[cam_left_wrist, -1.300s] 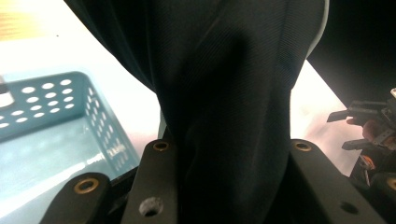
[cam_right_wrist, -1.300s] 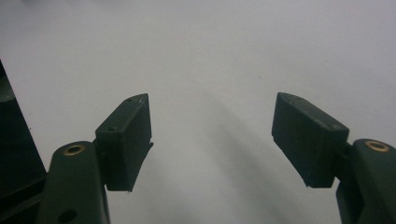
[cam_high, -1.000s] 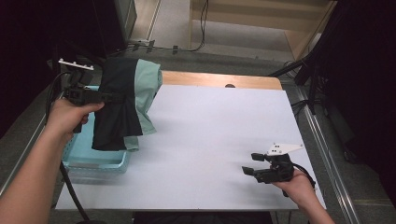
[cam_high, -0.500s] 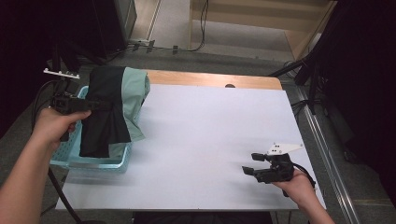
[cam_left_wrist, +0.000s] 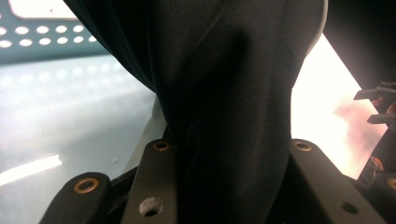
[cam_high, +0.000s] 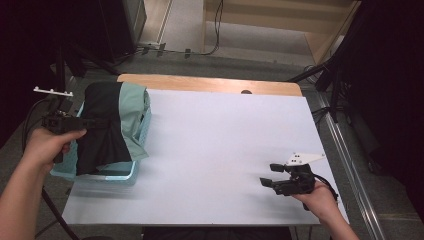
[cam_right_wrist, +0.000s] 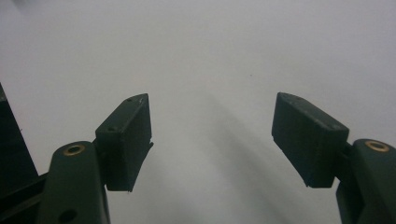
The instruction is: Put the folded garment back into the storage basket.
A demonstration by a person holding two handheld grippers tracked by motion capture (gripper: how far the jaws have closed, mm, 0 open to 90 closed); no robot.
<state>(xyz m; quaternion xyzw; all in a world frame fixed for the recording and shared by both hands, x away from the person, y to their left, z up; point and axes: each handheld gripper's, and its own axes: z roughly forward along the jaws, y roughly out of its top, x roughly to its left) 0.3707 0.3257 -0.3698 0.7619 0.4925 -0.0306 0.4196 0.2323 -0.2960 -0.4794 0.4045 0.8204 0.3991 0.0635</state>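
Black fabric garment point(cam_high: 102, 127), dark and finely ribbed, hangs over the near left corner of the desk point(cam_high: 215, 150), draped across a pale teal plastic basket with perforated walls point(cam_high: 127, 172). A mint-green cloth point(cam_high: 134, 117) lies under and beside it, spilling over the basket's right rim onto the white desk surface. The left tool point(cam_high: 92, 122) sits at the garment's left edge, gripped in the person's left hand point(cam_high: 47, 145), and its jaws are pressed together on a bunched fold of the black cloth; in the left gripper view the fabric point(cam_left_wrist: 224, 93) rises straight up from between the two black jaws, with the basket's holed wall point(cam_left_wrist: 42, 39) behind it.

Well apart, at the near right of the desk, the right tool point(cam_high: 267, 175) rests low in the person's right hand point(cam_high: 320, 200), pointing left. Its jaws stand spread wide with nothing between them, the right gripper view showing bare white desk point(cam_right_wrist: 210, 60) beyond the two pads point(cam_right_wrist: 126, 140).
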